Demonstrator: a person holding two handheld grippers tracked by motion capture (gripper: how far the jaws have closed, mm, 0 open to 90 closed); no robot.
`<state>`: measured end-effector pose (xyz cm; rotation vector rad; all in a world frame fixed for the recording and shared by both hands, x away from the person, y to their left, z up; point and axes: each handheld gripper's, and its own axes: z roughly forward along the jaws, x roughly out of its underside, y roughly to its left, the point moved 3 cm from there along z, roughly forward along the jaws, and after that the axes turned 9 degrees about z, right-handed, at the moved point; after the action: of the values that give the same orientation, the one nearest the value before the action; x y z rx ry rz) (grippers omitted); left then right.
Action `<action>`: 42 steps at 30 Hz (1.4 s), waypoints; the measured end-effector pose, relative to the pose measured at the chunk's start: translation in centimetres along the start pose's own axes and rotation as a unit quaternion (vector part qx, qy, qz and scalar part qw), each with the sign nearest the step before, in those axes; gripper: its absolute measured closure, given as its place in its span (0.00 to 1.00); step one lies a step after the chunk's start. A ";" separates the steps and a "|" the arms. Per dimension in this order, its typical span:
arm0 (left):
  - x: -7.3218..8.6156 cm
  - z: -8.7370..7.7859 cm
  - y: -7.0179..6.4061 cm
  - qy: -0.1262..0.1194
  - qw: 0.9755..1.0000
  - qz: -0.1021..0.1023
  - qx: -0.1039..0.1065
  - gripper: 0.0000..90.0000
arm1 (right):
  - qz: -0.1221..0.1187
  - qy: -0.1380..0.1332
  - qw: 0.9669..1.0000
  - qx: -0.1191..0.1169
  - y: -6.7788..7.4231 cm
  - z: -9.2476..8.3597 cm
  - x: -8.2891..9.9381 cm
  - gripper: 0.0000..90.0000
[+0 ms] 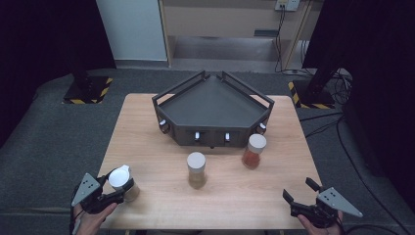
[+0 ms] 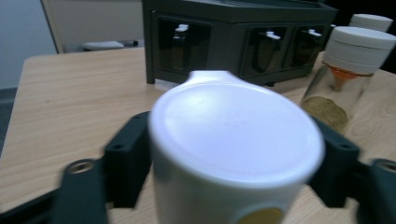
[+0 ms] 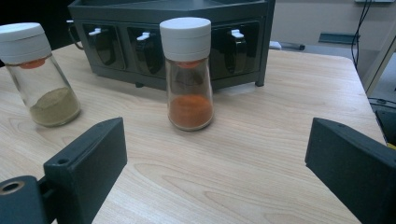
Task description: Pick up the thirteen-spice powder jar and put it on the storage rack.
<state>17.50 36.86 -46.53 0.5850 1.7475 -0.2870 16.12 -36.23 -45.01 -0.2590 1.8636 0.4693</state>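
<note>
Left gripper [image 1: 119, 192], lower left, clamps the white-capped jar [image 1: 121, 179] to lift; right gripper [image 1: 302, 196], lower right, waits wide.

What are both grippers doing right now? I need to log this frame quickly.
Left gripper: closed on the white-capped spice jar.
Right gripper: open, holding nothing, facing the orange spice jar.

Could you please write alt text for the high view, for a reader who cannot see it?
At the near left corner of a wooden table, the left gripper is shut on a white-capped spice jar. The right gripper waits open at the near right. Two more jars stand before a dark angular rack.
</note>
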 end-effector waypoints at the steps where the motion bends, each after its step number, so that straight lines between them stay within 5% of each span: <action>1: 0.0 0.1 -0.1 -0.002 1.000 0.001 -0.002 0.32 | 0.000 0.000 1.000 0.000 0.0 0.0 0.0 0.06; 16: -1.1 1.5 0.2 -0.002 1.000 0.012 0.020 0.32 | -0.001 0.001 1.000 0.000 0.0 0.0 0.0 0.06; 27: -3.9 3.3 0.6 -0.011 0.998 0.033 0.061 0.32 | 0.000 0.002 1.000 0.000 0.0 0.0 0.0 0.06; 42: -7.4 6.2 1.5 -0.019 0.993 0.034 0.107 0.33 | 0.000 0.001 1.000 -0.001 0.0 0.1 0.0 0.06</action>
<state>24.69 33.35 -40.91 0.7871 1.6683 -0.4389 16.18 -36.22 -45.03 -0.2610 1.8661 0.4712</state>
